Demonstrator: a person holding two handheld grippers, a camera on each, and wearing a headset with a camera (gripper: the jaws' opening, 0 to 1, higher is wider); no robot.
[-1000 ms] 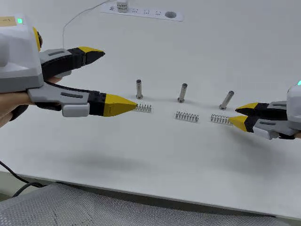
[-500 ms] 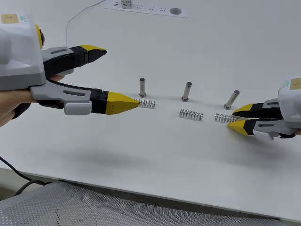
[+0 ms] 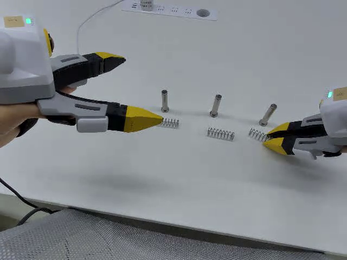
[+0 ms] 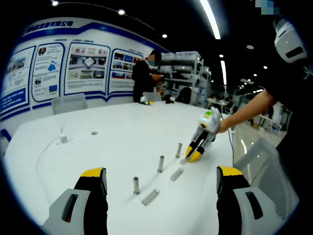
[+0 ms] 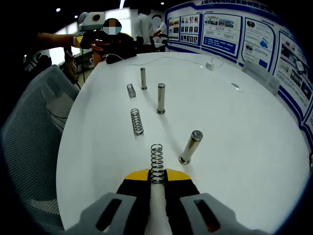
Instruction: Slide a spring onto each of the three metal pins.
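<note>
One spring [image 5: 157, 159] pinched by right hand-held gripper [image 5: 156, 180]; pins upright.

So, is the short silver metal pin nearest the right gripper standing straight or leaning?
Leaning. The silver metal pin tilts sideways; the middle pin and leftmost pin stand upright.

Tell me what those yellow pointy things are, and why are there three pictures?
They are pinching tools that a person holds, one in each hand. The left hand-held gripper is open. The right hand-held gripper pinches the end of one spring. One picture comes from a camera on the person's head; the two round ones come from cameras riding on the tools. On the white table stand three metal pins, each with a spring lying beside it.
</note>
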